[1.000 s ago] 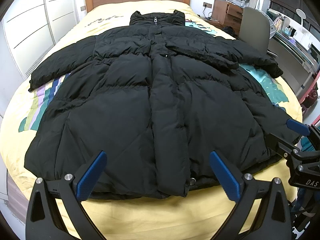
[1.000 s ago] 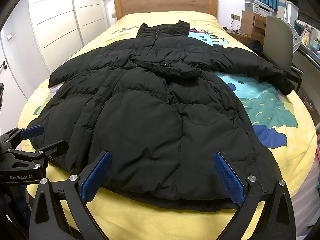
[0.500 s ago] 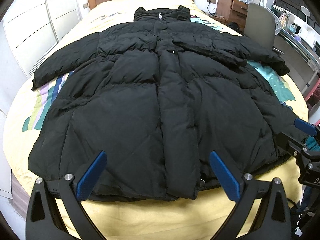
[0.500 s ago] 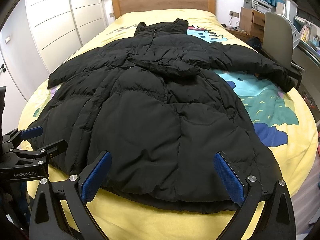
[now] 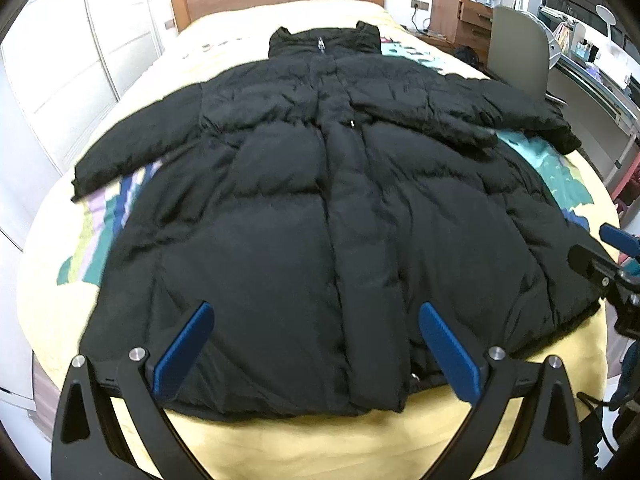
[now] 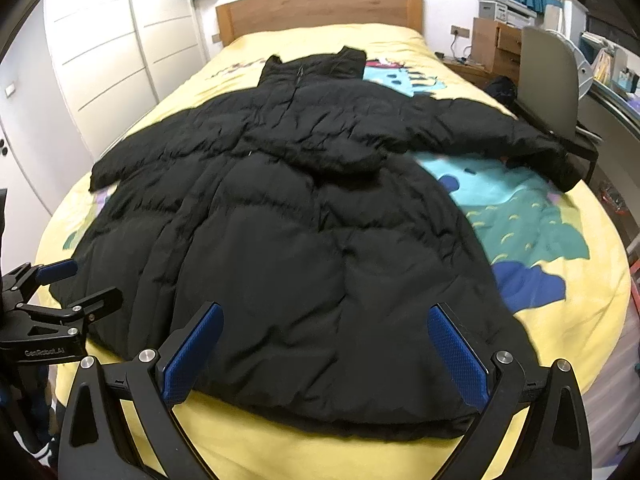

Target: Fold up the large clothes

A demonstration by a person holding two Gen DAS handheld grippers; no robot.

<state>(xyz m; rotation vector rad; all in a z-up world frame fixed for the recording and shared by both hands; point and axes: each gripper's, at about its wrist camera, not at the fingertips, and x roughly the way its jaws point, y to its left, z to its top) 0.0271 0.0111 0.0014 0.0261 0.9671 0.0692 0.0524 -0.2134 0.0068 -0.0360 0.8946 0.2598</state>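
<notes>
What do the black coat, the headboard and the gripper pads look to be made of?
Black coat: puffy quilted fabric, probably padded synthetic shell; stitched bulging panels, faint sheen.
Headboard: wood or wood veneer, matte; brown grain.
Left gripper and right gripper pads: blue, likely rubber; fine knurled texture.

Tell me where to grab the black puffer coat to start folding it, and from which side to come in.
Grip the puffer coat at its two hem corners nearest the foot of the bed, coming in low from that end. It lies flat, front up, sleeves spread, hem edge toward both open grippers, left and right.
</notes>
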